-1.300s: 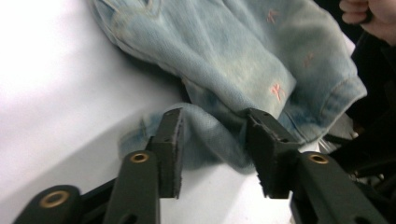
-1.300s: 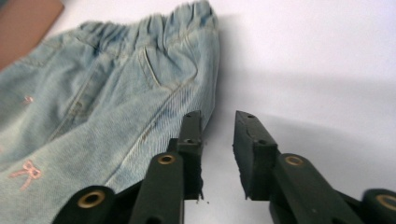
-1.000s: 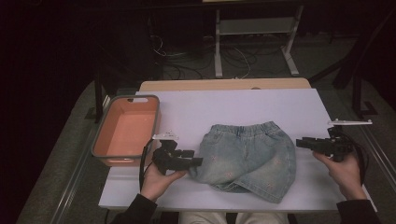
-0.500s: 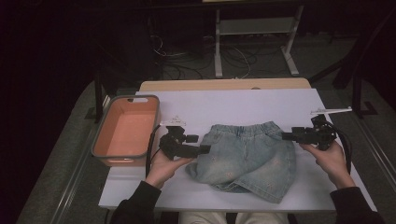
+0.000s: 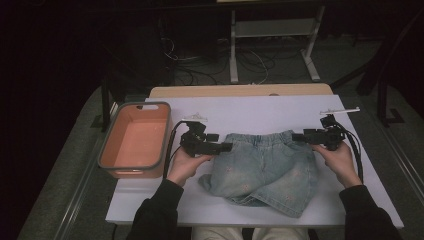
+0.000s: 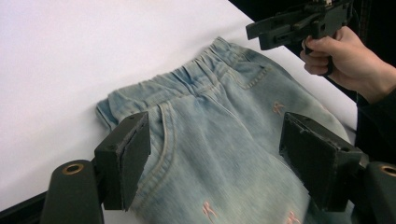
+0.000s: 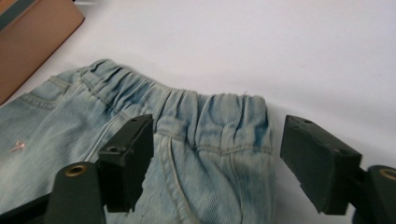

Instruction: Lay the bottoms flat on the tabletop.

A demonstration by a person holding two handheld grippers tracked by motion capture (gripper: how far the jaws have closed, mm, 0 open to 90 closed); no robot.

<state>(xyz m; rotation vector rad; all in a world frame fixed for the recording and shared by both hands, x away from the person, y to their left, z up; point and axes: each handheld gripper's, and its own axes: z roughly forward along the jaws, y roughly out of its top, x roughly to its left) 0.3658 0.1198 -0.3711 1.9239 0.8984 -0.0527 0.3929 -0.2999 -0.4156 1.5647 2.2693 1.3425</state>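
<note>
A pair of light blue denim shorts (image 5: 265, 170) lies crumpled on the white table (image 5: 260, 112), elastic waistband toward the far side. My left gripper (image 5: 227, 147) hovers at the shorts' left waistband corner, open, with denim (image 6: 219, 154) below the gap and nothing clamped. My right gripper (image 5: 296, 136) sits at the right waistband corner, also open, its jaws straddling the gathered waistband (image 7: 219, 121) from above. The right gripper (image 6: 285, 30) and its hand also appear far off in the left gripper view.
An orange tub (image 5: 134, 140) with a grey rim stands at the table's left edge; its corner (image 7: 32, 32) appears in the right gripper view. Bare white tabletop lies beyond the shorts. Table legs and cables sit on the dark floor behind.
Both grippers have moved inward and away from me to the two ends of the shorts' waistband. The shorts have stayed in place.
</note>
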